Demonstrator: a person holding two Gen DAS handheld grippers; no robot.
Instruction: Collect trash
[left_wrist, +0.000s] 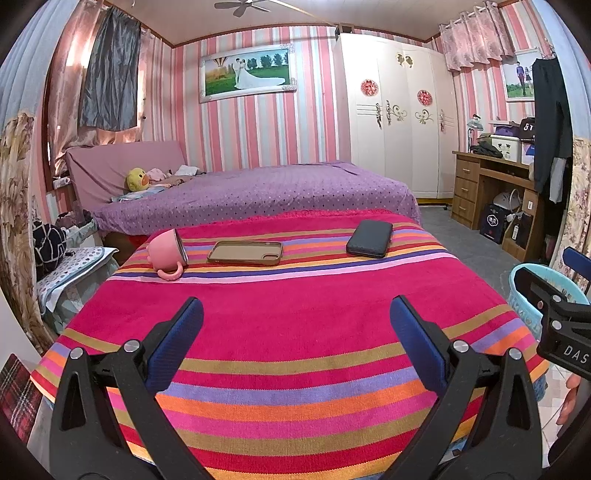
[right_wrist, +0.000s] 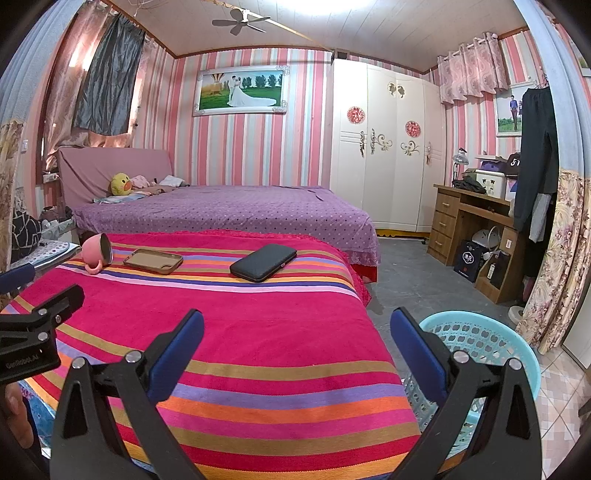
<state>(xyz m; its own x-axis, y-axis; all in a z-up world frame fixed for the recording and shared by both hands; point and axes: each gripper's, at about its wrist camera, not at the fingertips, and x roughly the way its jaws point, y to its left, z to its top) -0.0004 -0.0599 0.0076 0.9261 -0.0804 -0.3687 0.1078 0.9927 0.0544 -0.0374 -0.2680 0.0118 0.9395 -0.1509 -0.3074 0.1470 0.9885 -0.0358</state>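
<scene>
A pink mug (left_wrist: 167, 254) lies on its side at the far left of the striped cloth (left_wrist: 288, 325); it also shows in the right wrist view (right_wrist: 96, 252). Beside it lie a brown phone case (left_wrist: 245, 253) (right_wrist: 153, 261) and a black case (left_wrist: 369, 238) (right_wrist: 263, 261). A light blue plastic basket (right_wrist: 480, 339) stands on the floor to the right of the cloth, its rim also in the left wrist view (left_wrist: 524, 273). My left gripper (left_wrist: 295, 317) is open and empty above the near cloth. My right gripper (right_wrist: 295, 325) is open and empty over the cloth's right edge, beside the basket.
A purple bed (left_wrist: 258, 192) stands behind the striped cloth. A white wardrobe (left_wrist: 399, 110) and a wooden desk (right_wrist: 476, 225) with bags under it are at the right. Grey floor (right_wrist: 406, 273) runs between them. Clutter sits at the left (left_wrist: 66, 251).
</scene>
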